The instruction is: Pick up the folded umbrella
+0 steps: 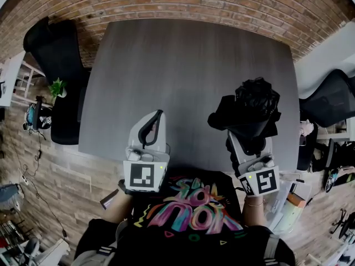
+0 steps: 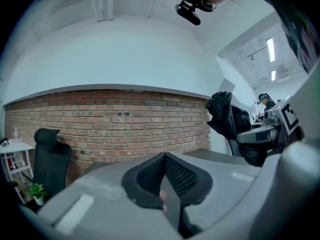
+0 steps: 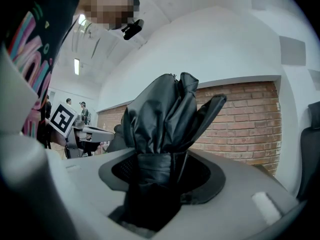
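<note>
Obs.: the umbrella point(image 3: 165, 119) is not lying anywhere out from the tongs. It sits in the right tongs point(image 3: 155, 184). In the right gripper view the jaws stand fairly wide and are clamped on the banded, bundled part of the black fabric. Loose folds fan out beyond the tips. The lower end goes down into the throat of the tongs, so I cannot see the handle.

Long axis: runs along the line the right tongs point, away from me toward the brick wall point(image 1: 166, 1), roughly level.

Position: in the head view the bundle hangs over the near right part of the surface point(image 1: 188, 65). From the left gripper view I judge it clear of the top, not resting on it.

Left tongs point(image 2: 164, 184): jaws brought together, pads meeting, nothing between them. They are held low over the near edge, to the left of the umbrella and well apart from it, pointing the same way. The right hand is plainly the one on the job. The left plays no part.

Pose: both hands are drawn in close to my torso. The right tongs are about level with the marker cube toward me.

Judgement: the pick looks made. Any coming move depends on the clamp on soft fabric. It grips the wrapped cloth and not a rigid shaft, so the bundle could slide forward along its own axis if I tip the nose down.
</note>
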Action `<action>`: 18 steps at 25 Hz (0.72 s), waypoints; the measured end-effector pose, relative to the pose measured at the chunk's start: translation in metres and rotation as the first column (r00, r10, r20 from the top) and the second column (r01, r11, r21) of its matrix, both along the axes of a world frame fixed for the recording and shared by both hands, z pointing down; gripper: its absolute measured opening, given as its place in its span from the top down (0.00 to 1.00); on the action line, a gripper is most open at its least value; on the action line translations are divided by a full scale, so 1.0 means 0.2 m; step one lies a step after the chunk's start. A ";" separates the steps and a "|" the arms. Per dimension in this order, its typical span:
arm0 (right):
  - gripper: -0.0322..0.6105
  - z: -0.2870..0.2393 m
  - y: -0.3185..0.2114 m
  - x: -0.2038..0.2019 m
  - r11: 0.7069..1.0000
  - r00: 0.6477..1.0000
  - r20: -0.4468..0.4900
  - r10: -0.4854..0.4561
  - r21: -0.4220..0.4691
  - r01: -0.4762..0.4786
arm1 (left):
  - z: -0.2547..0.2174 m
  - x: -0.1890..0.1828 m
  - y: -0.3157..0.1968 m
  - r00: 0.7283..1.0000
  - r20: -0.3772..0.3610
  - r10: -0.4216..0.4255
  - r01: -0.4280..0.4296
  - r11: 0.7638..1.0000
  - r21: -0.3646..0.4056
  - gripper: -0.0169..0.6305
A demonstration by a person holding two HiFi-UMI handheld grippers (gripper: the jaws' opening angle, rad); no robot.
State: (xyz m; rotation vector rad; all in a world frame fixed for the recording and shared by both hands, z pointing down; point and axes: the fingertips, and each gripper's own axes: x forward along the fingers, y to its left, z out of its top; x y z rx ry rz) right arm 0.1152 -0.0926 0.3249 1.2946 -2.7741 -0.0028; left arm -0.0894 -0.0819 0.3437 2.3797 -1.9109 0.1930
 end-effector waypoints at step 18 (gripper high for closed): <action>0.58 0.06 -0.04 0.03 0.999 0.999 0.028 0.038 -0.040 -0.037 | 0.05 -0.04 -0.02 0.999 -0.004 -0.034 0.034 0.999 -0.029 0.97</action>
